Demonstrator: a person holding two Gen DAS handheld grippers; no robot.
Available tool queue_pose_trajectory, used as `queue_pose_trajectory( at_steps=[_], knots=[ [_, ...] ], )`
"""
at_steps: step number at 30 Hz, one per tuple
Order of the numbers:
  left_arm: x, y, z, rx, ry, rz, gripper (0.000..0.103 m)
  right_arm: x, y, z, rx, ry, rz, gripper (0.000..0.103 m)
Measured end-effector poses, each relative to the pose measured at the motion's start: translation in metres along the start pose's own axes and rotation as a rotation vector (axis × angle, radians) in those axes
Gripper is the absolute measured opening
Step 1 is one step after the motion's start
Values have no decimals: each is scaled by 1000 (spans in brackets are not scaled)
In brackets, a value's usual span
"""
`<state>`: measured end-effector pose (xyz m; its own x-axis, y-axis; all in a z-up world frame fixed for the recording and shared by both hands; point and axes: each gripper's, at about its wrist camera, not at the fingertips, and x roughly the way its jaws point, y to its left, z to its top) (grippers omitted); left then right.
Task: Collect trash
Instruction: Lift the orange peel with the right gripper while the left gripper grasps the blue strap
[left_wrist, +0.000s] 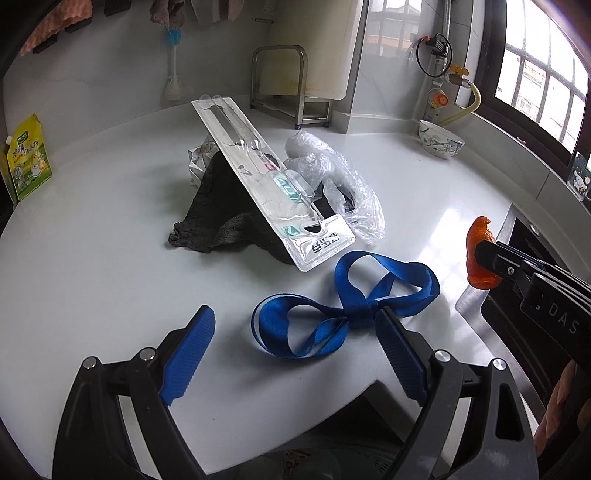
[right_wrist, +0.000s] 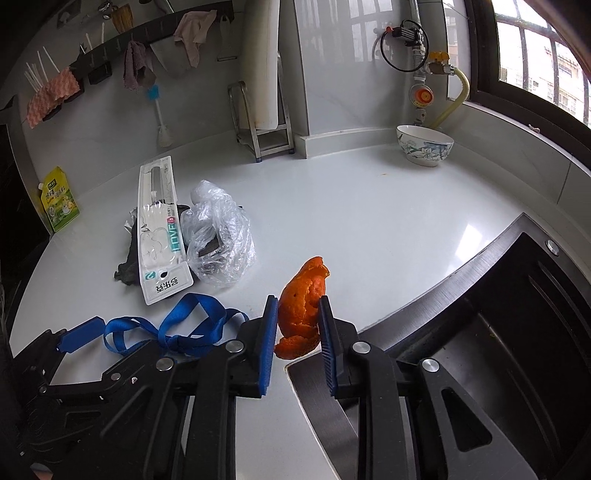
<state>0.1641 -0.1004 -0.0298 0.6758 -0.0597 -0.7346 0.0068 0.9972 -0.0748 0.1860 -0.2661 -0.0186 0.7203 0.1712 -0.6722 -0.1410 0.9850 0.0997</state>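
Note:
My right gripper (right_wrist: 299, 321) is shut on a piece of orange peel (right_wrist: 301, 306), held above the counter's corner beside the sink; the left wrist view shows that peel (left_wrist: 480, 240) at the far right. A looped blue ribbon (left_wrist: 343, 306) lies on the white counter. My left gripper (left_wrist: 295, 332) is open, and its right pad touches or overlaps the ribbon's knot. Behind the ribbon, a clear toothbrush blister pack (left_wrist: 258, 173) leans on a dark cloth (left_wrist: 221, 206). A crumpled clear plastic bag (left_wrist: 332, 173) sits beside it, and a bit of foil wrapper (left_wrist: 197, 158) shows behind.
A steel sink (right_wrist: 498, 332) opens at the right, below my right gripper. A patterned bowl (right_wrist: 424, 146) stands at the back right by the window. A yellow pouch (left_wrist: 29, 158) leans at the far left, and a metal rack (left_wrist: 280, 81) stands against the back wall.

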Motion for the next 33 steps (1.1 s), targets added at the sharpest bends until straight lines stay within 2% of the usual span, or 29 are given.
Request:
queue_pose_trajectory(
  at_steps=[5,10,16,19,21,24,27,33],
  knots=[
    [11,-3,1,6,30,6,87,-4,-1,-3,2,-8,0,22],
    [15,-10,-3,54,9,46,83,-8,-8,-6,46,-9,5,22],
    [12,-14,-1,67,-7,28,58,-16,-10,-9,66,-18,12,21],
    [11,-14,-1,72,-5,13,43,-19,-7,-10,61,-25,11,21],
    [11,-14,0,73,-4,4,27,-21,-6,-10,66,-28,15,22],
    [11,-13,-1,78,-4,-7,14,-23,-4,-12,69,-28,17,22],
    [9,-9,-1,68,4,-23,10,-27,-1,-14,71,-28,21,21],
    [-5,2,-6,60,-8,-25,10,-38,7,-19,78,-35,24,22]
  ],
)
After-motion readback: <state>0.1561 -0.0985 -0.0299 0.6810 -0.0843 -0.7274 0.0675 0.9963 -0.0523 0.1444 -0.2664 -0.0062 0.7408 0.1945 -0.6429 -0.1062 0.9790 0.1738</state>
